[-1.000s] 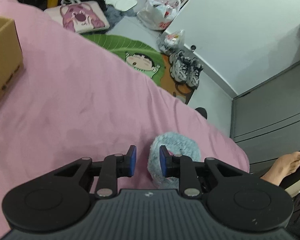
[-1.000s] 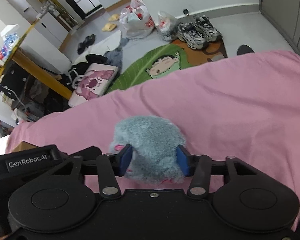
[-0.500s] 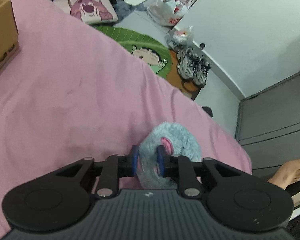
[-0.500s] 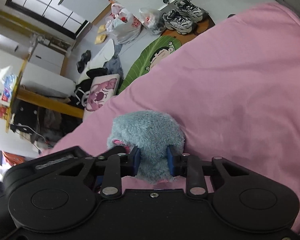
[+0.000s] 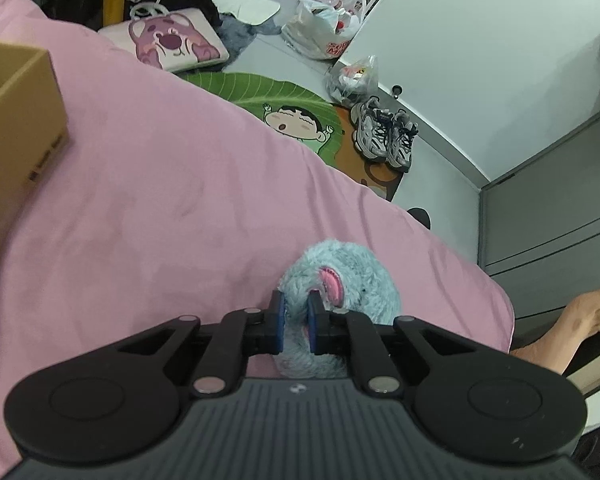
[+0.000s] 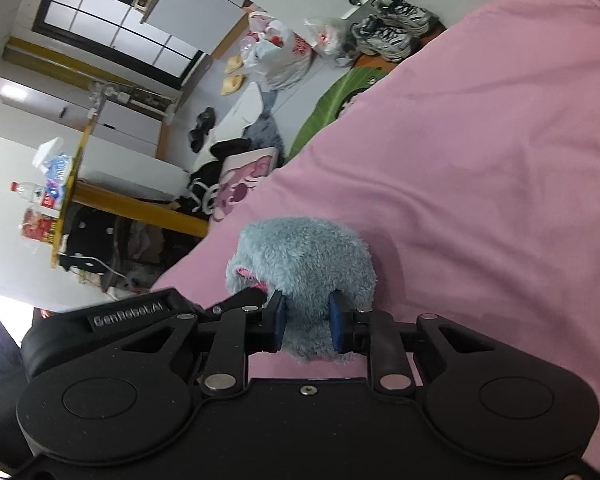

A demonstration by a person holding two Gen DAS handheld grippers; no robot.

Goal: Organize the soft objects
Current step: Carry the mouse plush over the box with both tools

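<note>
Right now both grippers pinch the fluffy blue plush toy [image 5: 352, 276] over the pink bedsheet [image 5: 180, 200], low in frame: left gripper [image 5: 296, 322] clamped on it, right gripper [image 6: 306, 322] squeezing its underside.

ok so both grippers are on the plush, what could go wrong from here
1. The left gripper pinches only a thin tuft of the plush, so it may slip free on lifting.
2. Both grippers hold one toy; the right gripper pulling another way could stretch or tear it.
3. The box sits far left, a long carry.
</note>
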